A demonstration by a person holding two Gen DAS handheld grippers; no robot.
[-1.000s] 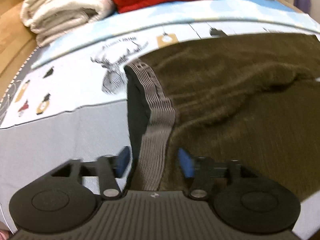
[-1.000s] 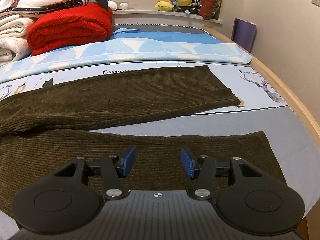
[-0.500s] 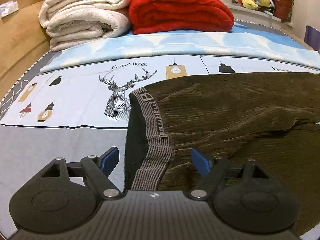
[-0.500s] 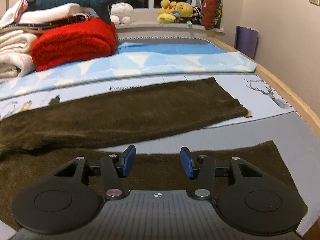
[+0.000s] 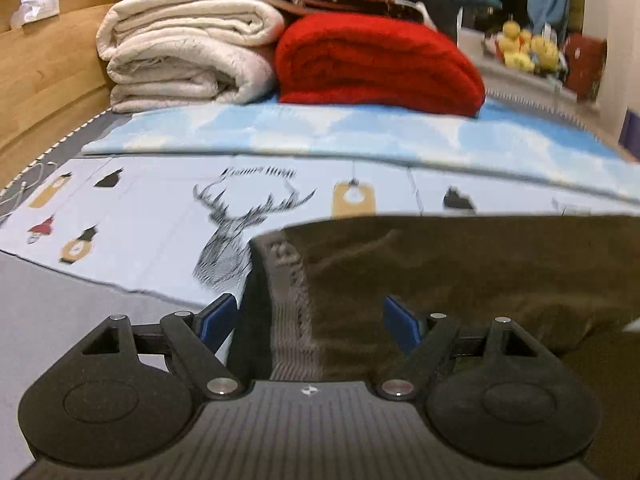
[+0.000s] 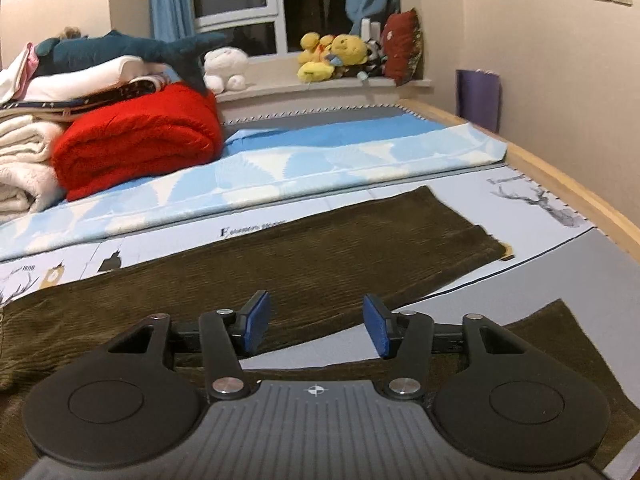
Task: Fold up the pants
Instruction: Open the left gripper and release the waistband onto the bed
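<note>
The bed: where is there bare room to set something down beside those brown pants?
Bare grey sheet lies left of the waistband, and a grey wedge opens between the two pant legs. The bed's far left is crowded with a red blanket and cream blankets.

Olive-brown corduroy pants (image 6: 320, 256), red blanket (image 6: 140, 140), pale deer-print sheet (image 5: 168, 224)

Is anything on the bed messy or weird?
A little. The pants lie with their two legs spread apart, not stacked, and the waistband is flipped open, showing the dark inside. The blankets look neatly folded.
</note>
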